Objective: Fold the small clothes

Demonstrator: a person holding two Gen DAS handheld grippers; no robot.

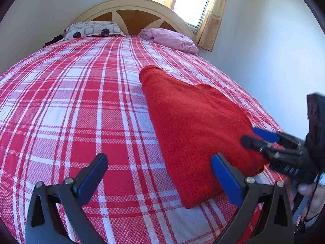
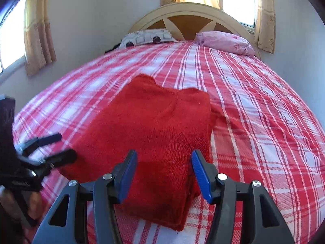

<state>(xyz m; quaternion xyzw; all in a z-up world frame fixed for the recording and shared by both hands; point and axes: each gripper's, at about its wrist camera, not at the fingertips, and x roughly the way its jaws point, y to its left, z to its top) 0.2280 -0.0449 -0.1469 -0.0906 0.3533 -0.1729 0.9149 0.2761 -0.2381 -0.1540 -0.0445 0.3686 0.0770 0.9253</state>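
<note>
A red knitted garment (image 1: 195, 126) lies folded on the red and white checked bedspread (image 1: 81, 101). It also shows in the right wrist view (image 2: 154, 126). My left gripper (image 1: 160, 160) is open and empty, its right finger at the garment's near left edge. It also shows at the left of the right wrist view (image 2: 61, 144). My right gripper (image 2: 164, 156) is open and empty, just above the garment's near end. It shows at the right of the left wrist view (image 1: 254, 136).
A patterned pillow (image 1: 93, 29) and a pink pillow (image 1: 170, 38) lie by the wooden headboard (image 1: 132, 14). White walls flank the bed. Curtained windows (image 2: 12, 36) sit behind and to the left.
</note>
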